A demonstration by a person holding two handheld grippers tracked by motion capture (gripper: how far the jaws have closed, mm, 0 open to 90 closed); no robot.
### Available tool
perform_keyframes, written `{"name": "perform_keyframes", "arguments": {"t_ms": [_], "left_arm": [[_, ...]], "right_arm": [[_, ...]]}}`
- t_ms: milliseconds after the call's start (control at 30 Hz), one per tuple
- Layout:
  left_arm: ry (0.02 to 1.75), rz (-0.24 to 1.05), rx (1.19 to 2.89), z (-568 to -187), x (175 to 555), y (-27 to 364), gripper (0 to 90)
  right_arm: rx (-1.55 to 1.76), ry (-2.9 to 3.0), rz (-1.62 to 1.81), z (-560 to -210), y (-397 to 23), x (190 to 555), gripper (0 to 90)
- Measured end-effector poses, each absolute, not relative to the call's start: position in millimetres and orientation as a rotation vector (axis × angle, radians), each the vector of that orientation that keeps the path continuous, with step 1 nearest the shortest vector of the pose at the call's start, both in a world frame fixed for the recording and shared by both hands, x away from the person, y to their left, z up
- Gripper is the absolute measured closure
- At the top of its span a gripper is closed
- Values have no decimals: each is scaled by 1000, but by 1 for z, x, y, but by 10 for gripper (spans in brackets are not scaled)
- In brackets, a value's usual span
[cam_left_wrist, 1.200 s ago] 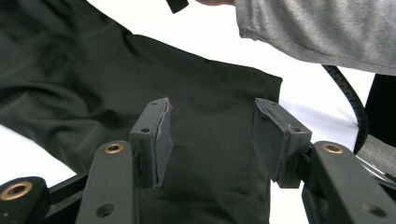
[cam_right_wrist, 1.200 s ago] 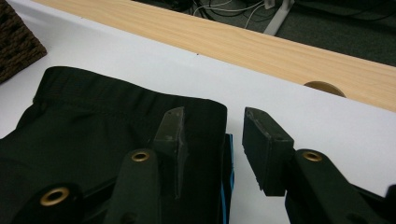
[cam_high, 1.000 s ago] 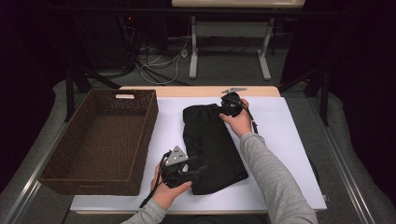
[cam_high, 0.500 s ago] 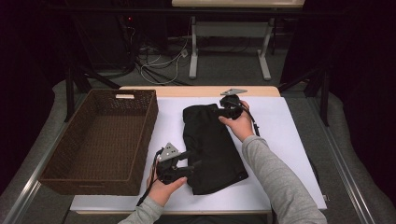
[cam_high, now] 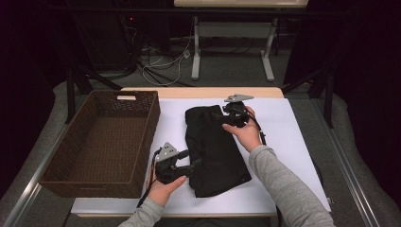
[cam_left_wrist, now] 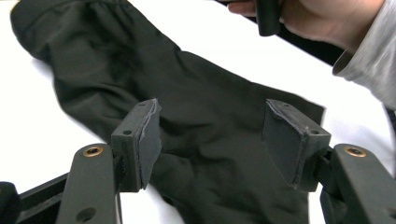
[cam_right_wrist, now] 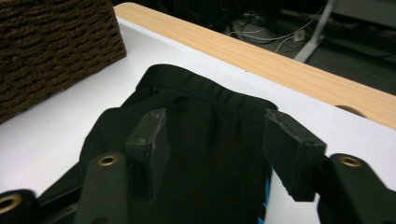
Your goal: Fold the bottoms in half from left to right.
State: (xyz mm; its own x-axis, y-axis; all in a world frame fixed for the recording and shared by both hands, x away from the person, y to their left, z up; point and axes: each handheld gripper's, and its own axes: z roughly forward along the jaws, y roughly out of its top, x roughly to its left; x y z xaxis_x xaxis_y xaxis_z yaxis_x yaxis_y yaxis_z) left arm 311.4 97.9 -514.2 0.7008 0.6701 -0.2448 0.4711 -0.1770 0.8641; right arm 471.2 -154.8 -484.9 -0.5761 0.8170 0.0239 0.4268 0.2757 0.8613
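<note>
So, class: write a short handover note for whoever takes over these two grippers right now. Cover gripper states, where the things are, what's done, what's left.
Left gripper: jaws apart and just been opening, at the near left edge of the black garment; nothing pinched between them.
Right gripper: jaws also apart and just been opening, over the garment's far end, where the gathered band is; nothing gripped.
Things: the garment lies folded and flat on the white table top. The wicker basket stands beside it on the left with nothing in it.
Done: the garment appears folded and released.
Left, probably: grip the garment and move it into the basket.
</note>
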Motion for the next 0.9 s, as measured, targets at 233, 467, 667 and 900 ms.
{"name": "perform_keyframes", "arguments": {"t_ms": [233, 467, 667, 900], "left_arm": [[936, 225, 1836, -512, 311, 101, 369], [960, 226, 1826, -513, 313, 100, 263], [982, 219, 1829, -517, 316, 97, 186], [1013, 225, 1824, -519, 318, 97, 149]], "right_arm": [[1132, 2117, 1222, -484, -164, 451, 385], [1177, 2095, 1289, -481, -176, 421, 308], [1174, 2059, 1307, -482, -186, 400, 211], [1167, 2071, 1303, -488, -193, 379, 152]]}}
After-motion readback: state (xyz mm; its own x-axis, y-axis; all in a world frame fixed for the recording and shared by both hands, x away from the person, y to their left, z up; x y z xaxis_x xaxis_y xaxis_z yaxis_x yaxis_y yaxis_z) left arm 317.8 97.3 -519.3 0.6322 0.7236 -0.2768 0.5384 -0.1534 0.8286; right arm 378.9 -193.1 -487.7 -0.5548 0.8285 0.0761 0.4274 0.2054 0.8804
